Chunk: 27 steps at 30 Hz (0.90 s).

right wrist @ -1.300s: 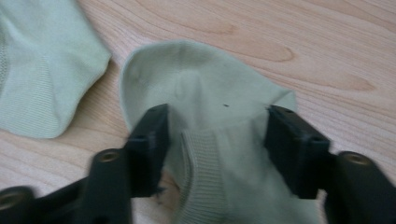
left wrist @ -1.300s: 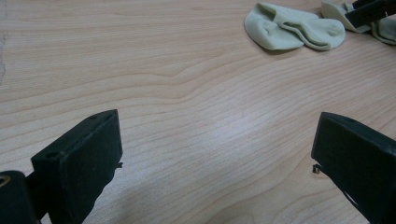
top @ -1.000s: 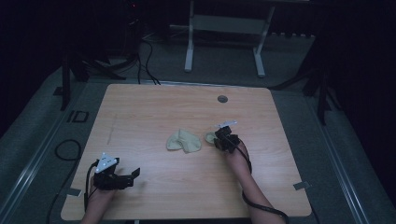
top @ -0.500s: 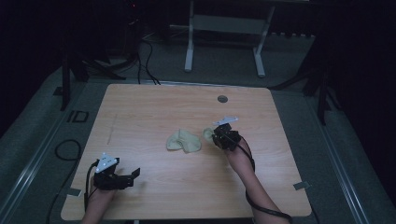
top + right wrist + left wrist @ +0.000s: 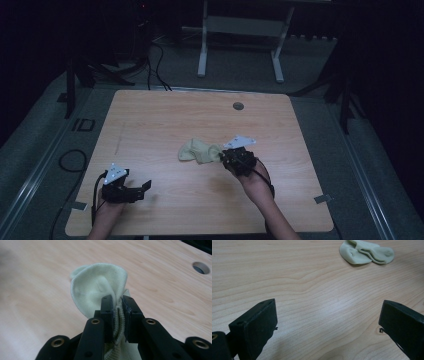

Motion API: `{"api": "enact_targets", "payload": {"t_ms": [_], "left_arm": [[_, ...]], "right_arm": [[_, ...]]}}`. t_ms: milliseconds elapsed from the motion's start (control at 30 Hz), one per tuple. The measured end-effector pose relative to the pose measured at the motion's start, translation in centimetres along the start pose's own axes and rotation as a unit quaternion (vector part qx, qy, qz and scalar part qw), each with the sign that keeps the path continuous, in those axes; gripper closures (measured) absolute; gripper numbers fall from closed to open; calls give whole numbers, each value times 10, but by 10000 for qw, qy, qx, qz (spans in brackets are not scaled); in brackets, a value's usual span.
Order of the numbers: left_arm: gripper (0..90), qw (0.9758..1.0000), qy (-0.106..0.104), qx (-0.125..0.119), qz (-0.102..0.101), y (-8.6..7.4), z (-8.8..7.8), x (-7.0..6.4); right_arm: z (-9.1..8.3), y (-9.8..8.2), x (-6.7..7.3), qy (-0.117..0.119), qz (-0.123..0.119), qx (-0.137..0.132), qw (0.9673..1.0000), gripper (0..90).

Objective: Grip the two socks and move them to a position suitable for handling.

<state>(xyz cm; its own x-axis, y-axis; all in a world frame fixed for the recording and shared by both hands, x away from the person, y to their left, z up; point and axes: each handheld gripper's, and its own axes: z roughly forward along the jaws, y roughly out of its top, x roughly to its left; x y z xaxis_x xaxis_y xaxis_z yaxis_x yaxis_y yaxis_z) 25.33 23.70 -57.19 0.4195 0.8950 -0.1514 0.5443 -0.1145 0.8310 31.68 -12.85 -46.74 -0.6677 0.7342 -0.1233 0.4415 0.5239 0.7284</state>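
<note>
A pale green sock (image 5: 196, 150) lies near the middle of the wooden table (image 5: 165, 120). My right gripper (image 5: 226, 157) is shut on the sock's ribbed end at the right and holds that end off the wood. In the right gripper view the fabric (image 5: 97, 287) is pinched between the two black jaws of the right gripper (image 5: 118, 301) and bulges out beyond them. My left gripper (image 5: 146, 186) rests at the table's front left, open, with nothing in it. In the left gripper view the left gripper (image 5: 327, 315) has bare wood between its jaws, and the sock (image 5: 367, 252) lies far ahead.
A round cable hole (image 5: 238, 106) sits in the table's far side, also seen as the hole (image 5: 200, 267) in the right gripper view. A white desk frame (image 5: 240, 45) stands on the dark floor beyond the table. Cables trail at the left.
The right gripper has risen and shifted slightly left with the sock's end held in it, so the sock is bunched closer together. The left gripper has stayed put.
</note>
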Motion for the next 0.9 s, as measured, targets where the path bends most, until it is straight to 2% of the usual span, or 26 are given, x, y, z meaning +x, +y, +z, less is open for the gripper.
{"api": "enact_targets", "payload": {"t_ms": [100, 133, 200, 267, 433, 667, 767, 800, 833, 900], "left_arm": [[18, 10000, -25, -5, 3, 0, 0, -1], [18, 10000, -25, -5, 3, 0, 0, -1], [18, 10000, -27, 5, 31, 1, 1, -1], [18, 10000, -33, 24, 46, 1, 1, -2], [18, 10000, -34, 53, 27, 1, 3, -2], [18, 10000, -60, 41, 63, 1, 2, -4], [18, 9999, -63, 50, 60, 1, 3, -4], [18, 9999, -69, 49, 60, 1, 3, -4], [18, 9999, -65, 48, 63, 1, 2, -4], [18, 9999, -68, 45, 58, 1, 2, -4]], "right_arm": [[-7, -7, 15, 58, -88, -37, 9999, 799], [-7, -7, 15, 58, -88, -37, 9999, 799], [-9, -17, 31, 92, -223, 41, 9997, 799], [-8, -24, 38, 94, -266, 118, 9995, 799], [1, -48, 57, 333, -254, 324, 9986, 798], [11, -75, 68, 365, -147, 554, 9977, 798], [17, -85, 71, 400, -241, 709, 9964, 788], [20, -88, 72, 442, -280, 793, 9955, 766], [21, -90, 73, 443, -238, 747, 9959, 734], [20, -91, 73, 507, -206, 740, 9958, 622]]}}
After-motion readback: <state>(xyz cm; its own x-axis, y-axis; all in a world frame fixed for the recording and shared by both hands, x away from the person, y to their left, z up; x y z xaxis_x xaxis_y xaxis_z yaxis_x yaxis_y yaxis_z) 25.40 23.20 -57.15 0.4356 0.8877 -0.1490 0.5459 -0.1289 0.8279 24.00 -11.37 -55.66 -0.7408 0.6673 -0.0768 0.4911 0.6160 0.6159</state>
